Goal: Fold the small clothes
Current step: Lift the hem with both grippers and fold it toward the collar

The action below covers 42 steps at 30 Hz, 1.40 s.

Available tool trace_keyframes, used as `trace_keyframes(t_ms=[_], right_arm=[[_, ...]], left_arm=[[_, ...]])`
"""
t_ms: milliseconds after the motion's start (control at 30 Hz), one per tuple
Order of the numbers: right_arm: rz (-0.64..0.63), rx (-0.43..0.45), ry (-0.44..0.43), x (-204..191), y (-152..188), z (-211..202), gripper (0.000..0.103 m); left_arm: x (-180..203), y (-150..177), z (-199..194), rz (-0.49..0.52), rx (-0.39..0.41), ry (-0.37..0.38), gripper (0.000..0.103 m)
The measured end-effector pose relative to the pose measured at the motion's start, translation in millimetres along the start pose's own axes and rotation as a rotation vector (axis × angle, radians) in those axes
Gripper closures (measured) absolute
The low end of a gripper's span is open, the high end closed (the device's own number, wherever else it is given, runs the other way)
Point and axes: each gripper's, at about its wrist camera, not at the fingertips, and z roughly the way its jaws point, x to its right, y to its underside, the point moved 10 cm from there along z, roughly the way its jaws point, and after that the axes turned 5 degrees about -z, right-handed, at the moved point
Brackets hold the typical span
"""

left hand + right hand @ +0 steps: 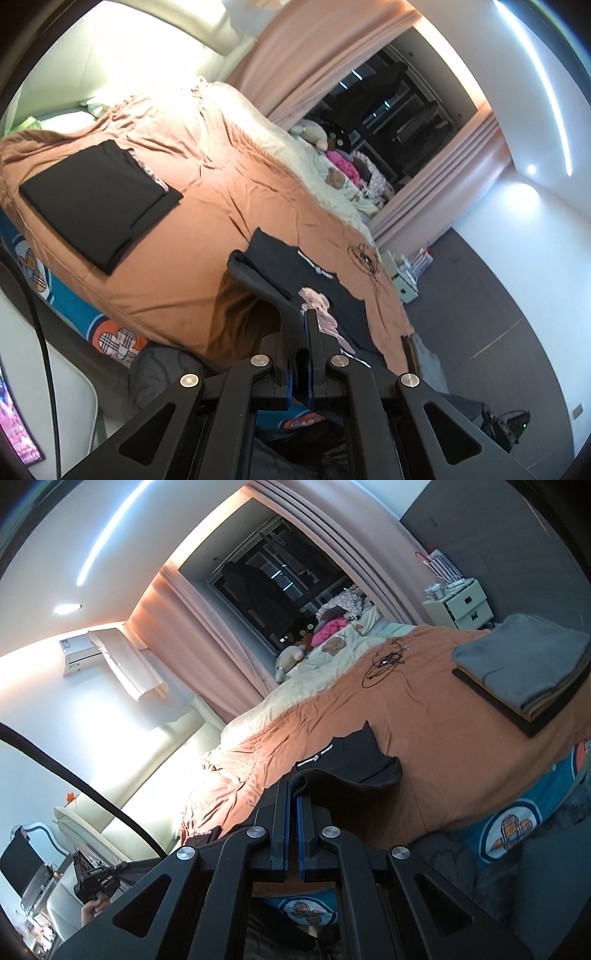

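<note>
Black shirt (317,291) lay on near edge of orange bedspread (207,206), bear print up, one edge lifted. Soft, light, floppy; would sag and slide, so best held at hem corners. Left gripper (303,325) clamped on near edge of shirt. Right gripper (293,794) pinched dark fabric likewise. Folded black garment (99,199) far left; grey folded pile (524,668) far right; cable (384,661) beyond.

Blk grippers (303,321), blue pads, silver screws.
</note>
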Motion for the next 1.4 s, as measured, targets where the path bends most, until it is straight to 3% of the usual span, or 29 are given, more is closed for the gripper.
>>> trace_keyframes(t_ms=[200,633,1033,1400], right_arm=[[0.014,-0.022,-0.002,4.7,-27.7,37.9,0.103],[-0.008,-0.021,-0.032,21.1,-103.2,152.3,0.103],[0.026,-0.065,0.009,43.2,-134.2,245.7,0.103],[0.053,-0.154,0.076,55.0,-157.2,331.3,0.103]], left_arm=[[-0.8,-11.2,19.6,-0.022,-0.011,-0.019,0.099],[28.7,-99.4,104.7,-0.002,0.029,-0.074,0.099],[34.8,-153.1,207.4,-0.032,-0.019,-0.110,0.099],[20.3,-179.2,296.4,-0.064,-0.080,-0.161,0.099]])
